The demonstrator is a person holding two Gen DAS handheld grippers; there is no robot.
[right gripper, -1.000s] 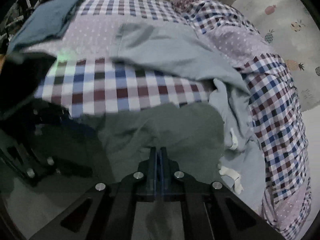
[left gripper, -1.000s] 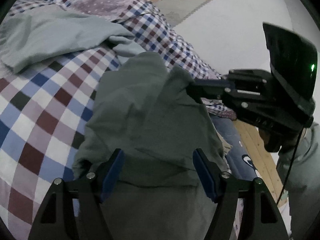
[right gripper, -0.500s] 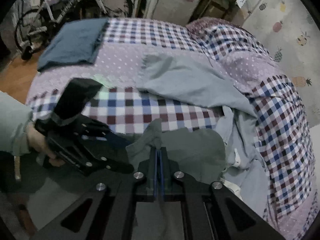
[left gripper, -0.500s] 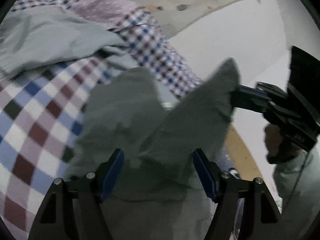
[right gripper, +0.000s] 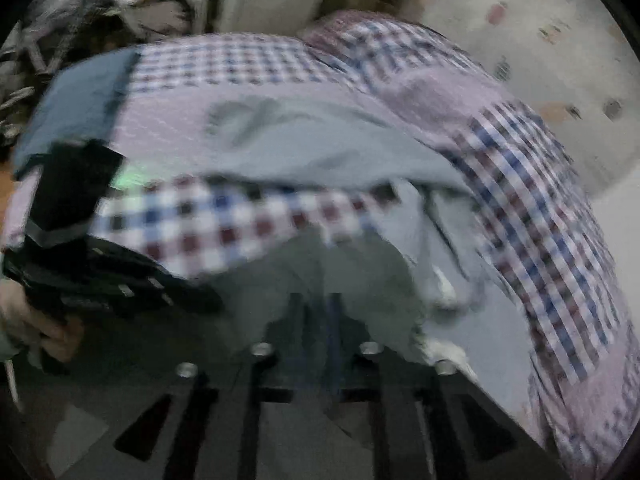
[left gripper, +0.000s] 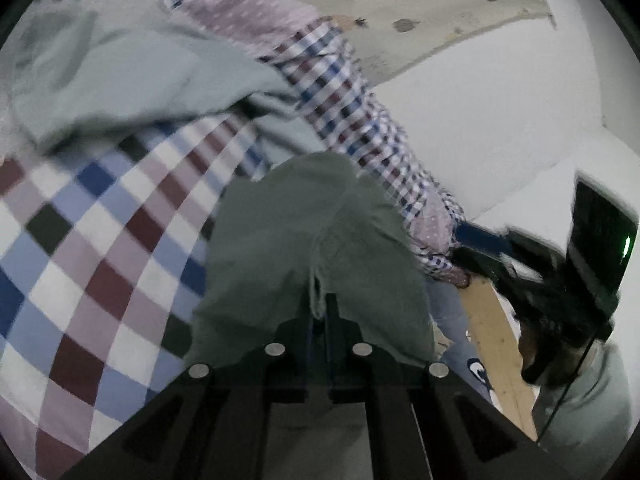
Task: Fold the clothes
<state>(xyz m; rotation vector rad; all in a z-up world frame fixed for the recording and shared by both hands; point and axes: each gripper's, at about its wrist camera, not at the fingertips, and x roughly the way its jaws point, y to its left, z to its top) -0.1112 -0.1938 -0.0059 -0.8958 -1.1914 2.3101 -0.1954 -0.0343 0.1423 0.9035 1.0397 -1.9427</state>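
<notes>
A grey-green garment [left gripper: 304, 240] lies on the checked bedspread [left gripper: 100, 240] near the bed's edge. My left gripper [left gripper: 319, 312] is shut on its near edge. In the right wrist view the same garment [right gripper: 320, 276] lies just ahead of my right gripper [right gripper: 320, 312], whose fingers are close together in a blurred frame; cloth sits at the tips. In the left wrist view my right gripper [left gripper: 472, 240] is off to the right, past the garment's edge, with no cloth visibly in it. The left gripper [right gripper: 120, 284] shows at the left of the right wrist view.
A pale grey-blue garment [left gripper: 132, 76] lies spread further back on the bed, also in the right wrist view [right gripper: 320, 148]. A dark blue folded cloth [right gripper: 80, 100] lies at the far left. Wooden floor [left gripper: 492, 340] and a patterned mat [left gripper: 420, 8] lie beyond the bed.
My left gripper has gone from open to shut on the garment's near edge. The right gripper lifted a corner up, then came down to the right, away from the cloth.
</notes>
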